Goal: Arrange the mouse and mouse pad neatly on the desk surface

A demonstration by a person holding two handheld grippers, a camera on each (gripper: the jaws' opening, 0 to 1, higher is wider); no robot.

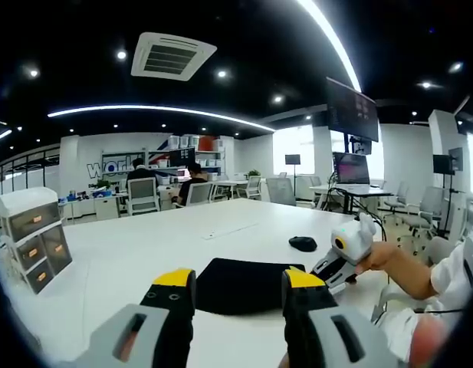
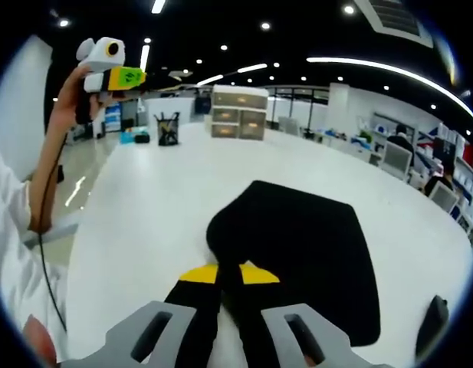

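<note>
bright, even office light from ceiling strips, fisheye bending at edges, foreground slightly soft

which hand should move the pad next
Right, probably. Its tongs look already shut on the pad edge, while the left tongs are open and held up off the desk.

Grey hand-held gripper bodies, black jaws with yellow tips, white sleeve, thin black cable

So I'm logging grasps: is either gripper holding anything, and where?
Right gripper is shut on the mouse pad, pinching its near corner. Left gripper is open, holding nothing.
</note>
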